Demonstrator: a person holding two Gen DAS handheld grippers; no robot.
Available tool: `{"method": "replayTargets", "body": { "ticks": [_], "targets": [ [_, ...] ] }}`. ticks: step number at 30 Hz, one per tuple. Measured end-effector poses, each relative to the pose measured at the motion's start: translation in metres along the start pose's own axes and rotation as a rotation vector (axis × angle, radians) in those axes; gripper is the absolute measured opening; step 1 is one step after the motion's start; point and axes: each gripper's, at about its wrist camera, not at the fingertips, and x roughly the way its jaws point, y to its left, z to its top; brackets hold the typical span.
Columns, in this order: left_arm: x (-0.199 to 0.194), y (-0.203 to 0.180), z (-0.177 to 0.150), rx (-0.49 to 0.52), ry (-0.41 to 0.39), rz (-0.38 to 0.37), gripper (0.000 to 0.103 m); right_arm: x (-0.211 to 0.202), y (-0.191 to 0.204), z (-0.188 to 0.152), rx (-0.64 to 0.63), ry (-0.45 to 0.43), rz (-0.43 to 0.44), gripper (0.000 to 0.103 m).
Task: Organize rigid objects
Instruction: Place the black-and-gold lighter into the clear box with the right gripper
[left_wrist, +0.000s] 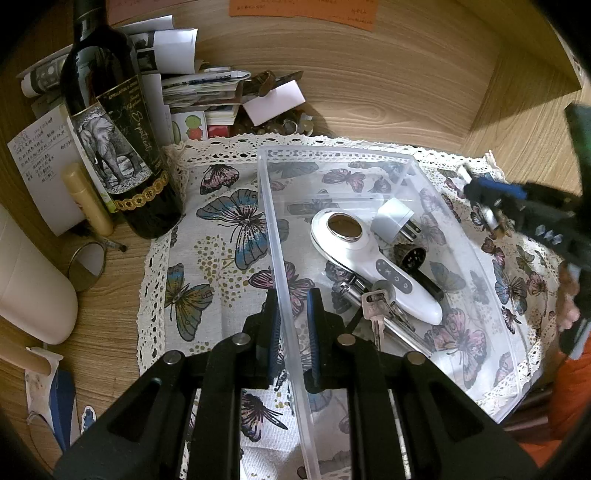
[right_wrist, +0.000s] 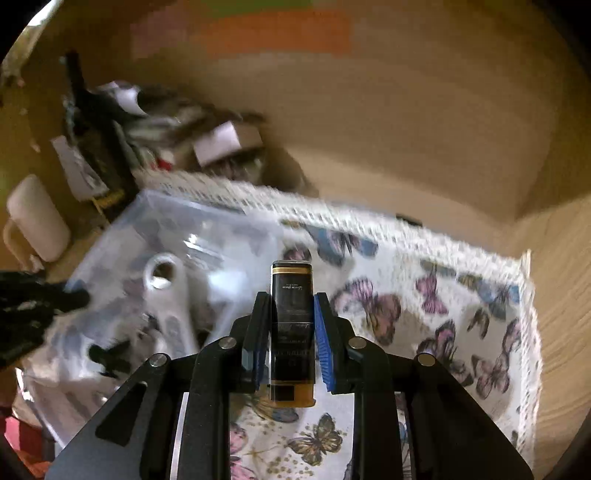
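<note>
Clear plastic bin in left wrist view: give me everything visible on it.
The clear rectangular plastic bin is open-topped, with thin see-through walls, sitting upright on the butterfly-print cloth. The left gripper is shut on its near-left wall, one finger inside, one outside. Inside lie a white handheld device, a white plug adapter, silver keys, and a dark cylindrical piece. No lid shows.

The right tool (right_wrist: 291, 332) clamps a black-and-amber bottle (right_wrist: 291, 332), held above the butterfly cloth (right_wrist: 424, 314), beside the clear bin (right_wrist: 147, 221).
</note>
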Motion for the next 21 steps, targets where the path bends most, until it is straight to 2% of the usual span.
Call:
{"method": "replayTargets", "body": {
  "ticks": [5, 10, 15, 21],
  "targets": [
    [0.0, 0.0, 0.0, 0.0, 0.0, -0.001, 0.013, -0.016, 0.018, 0.019, -0.027, -0.067, 0.05, 0.021],
    [0.0, 0.0, 0.0, 0.001, 0.0, 0.0, 0.013, -0.022, 0.038, 0.023, -0.078, -0.098, 0.094, 0.021],
    [0.0, 0.001, 0.0, 0.0, 0.0, -0.002, 0.013, -0.014, 0.06, 0.017, -0.124, -0.073, 0.136, 0.021],
    [-0.001, 0.002, -0.001, 0.001, -0.001, -0.007, 0.013, 0.012, 0.077, 0.006, -0.158, 0.014, 0.164, 0.021]
  ]
}}
